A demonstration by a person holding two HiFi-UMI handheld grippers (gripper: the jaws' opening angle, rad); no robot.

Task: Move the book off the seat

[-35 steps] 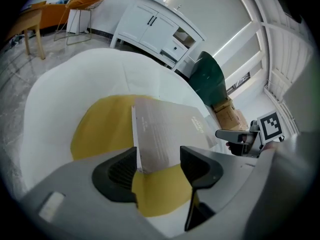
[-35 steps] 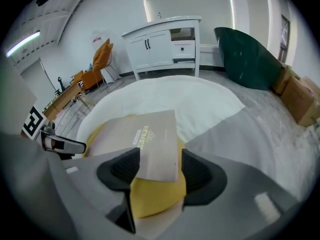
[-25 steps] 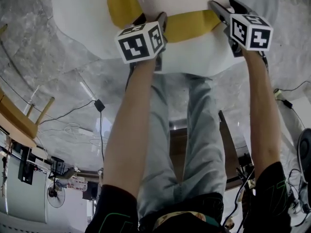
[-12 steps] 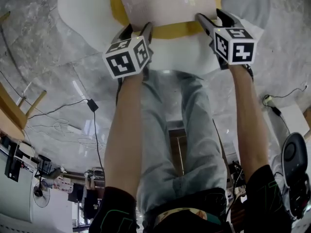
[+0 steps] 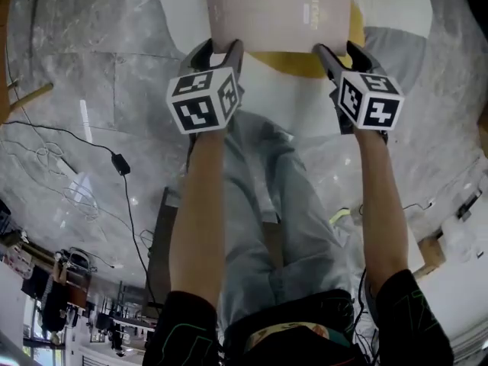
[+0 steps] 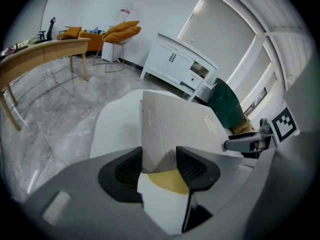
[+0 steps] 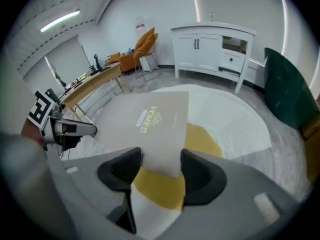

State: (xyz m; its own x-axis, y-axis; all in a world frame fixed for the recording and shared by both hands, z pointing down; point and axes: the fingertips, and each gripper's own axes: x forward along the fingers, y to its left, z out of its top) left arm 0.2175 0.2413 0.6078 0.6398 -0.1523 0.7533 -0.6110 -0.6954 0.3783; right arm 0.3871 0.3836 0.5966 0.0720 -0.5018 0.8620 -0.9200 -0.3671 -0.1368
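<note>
Head view — the book (image 5: 278, 14) lies flat on the white seat (image 5: 183, 6), with my left gripper (image 5: 219, 46) and right gripper (image 5: 341, 48) at its near corners. Left gripper view: jaws wide but closing, the book's corner between them. Right gripper view — jaws wide, straddling the other corner.

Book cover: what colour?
Plain beige-grey; the book shows best in the right gripper view.
</note>
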